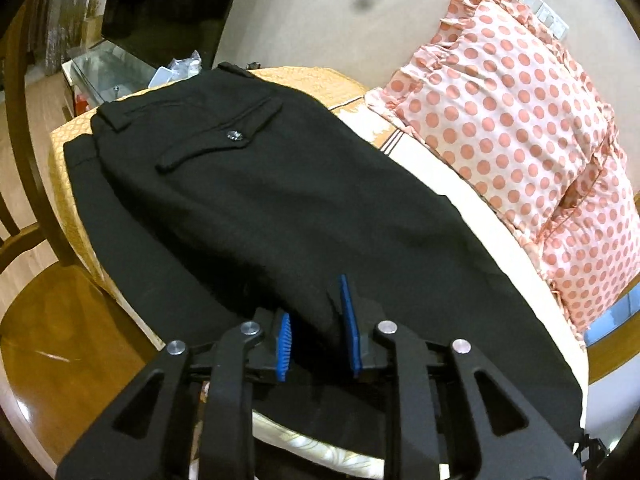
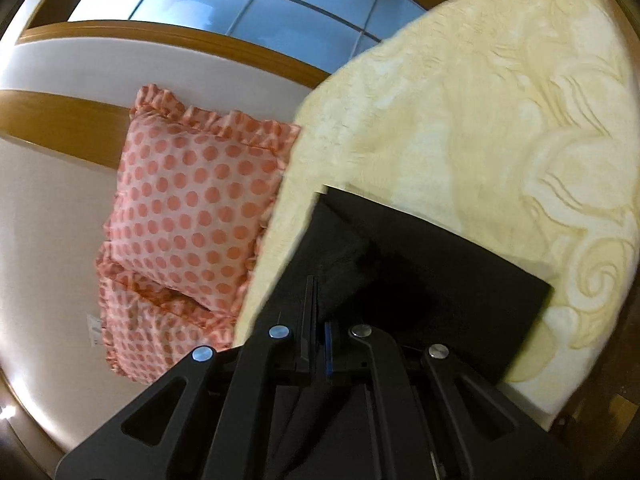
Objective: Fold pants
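Black pants (image 1: 256, 200) lie on the bed (image 2: 480, 120). The left claw (image 1: 316, 336) stands apart around a fold of them. The right claw (image 2: 320, 320) is clamped on their hem.

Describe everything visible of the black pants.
The black pants are dark, matte woven cloth, lying flat across the bed, waistband far from the left gripper. A buttoned back pocket flap faces up. The left gripper's open jaws straddle a raised fold; the right gripper is shut on the leg end.

One pair of black pants (image 1: 256, 200) is lying on one bed (image 2: 480, 120). Two dotted pillows (image 1: 520, 120) are sitting stacked at its far right. Two grippers are showing, left (image 1: 316, 336) and right (image 2: 320, 320).
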